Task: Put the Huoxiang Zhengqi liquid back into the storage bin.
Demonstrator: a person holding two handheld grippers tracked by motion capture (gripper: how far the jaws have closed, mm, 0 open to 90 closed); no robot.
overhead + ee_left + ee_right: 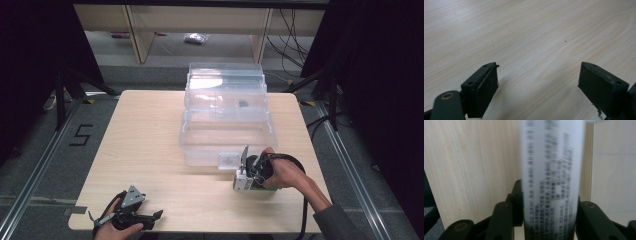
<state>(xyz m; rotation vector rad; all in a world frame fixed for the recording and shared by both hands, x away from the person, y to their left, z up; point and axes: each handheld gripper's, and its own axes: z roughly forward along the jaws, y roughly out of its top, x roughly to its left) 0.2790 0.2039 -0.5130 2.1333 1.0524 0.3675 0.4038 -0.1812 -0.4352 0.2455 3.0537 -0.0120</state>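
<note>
Right gripper view — right tool (550, 220) clamps white printed tube (551, 170) | left tool (537, 85) spread, nothing between

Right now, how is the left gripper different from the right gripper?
The left gripper is open with bare table between its jaws; the right gripper is shut on a white printed tube. The left sits at the near table edge, the right beside the clear box. Both have black jaws.
</note>
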